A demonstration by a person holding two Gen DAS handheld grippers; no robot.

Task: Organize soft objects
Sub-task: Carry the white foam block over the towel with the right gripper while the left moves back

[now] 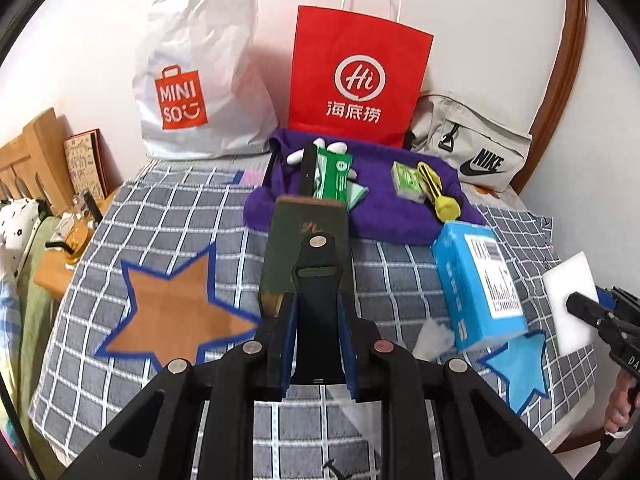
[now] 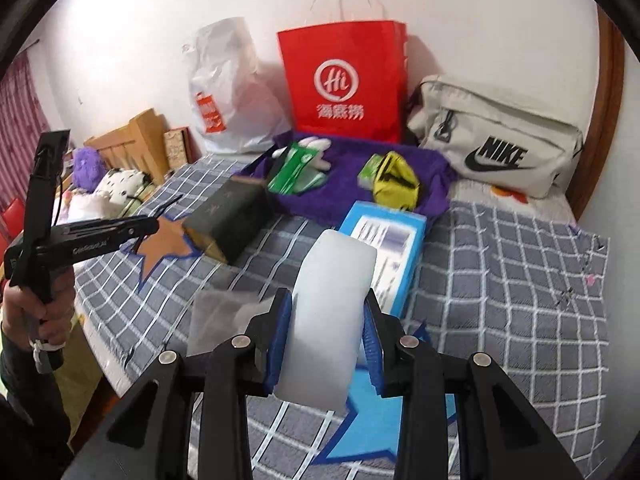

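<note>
White sponge block (image 2: 320, 316), light and squashy, is pinched mid-body by the right gripper (image 2: 326, 336) above the bed's near edge; left gripper (image 1: 316, 336) clamps a dark sponge (image 1: 306, 248).

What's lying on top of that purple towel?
On the purple towel: a green packet over a white plush, a small green pack, a yellow item. Anything beneath them is hidden.

Black grippers (image 1: 316, 344) (blue-padded jaws)

A home bedroom: checked bedspread (image 1: 160, 216), wooden headboard (image 1: 28, 152), shopping bags (image 1: 356, 76) against the wall.
</note>
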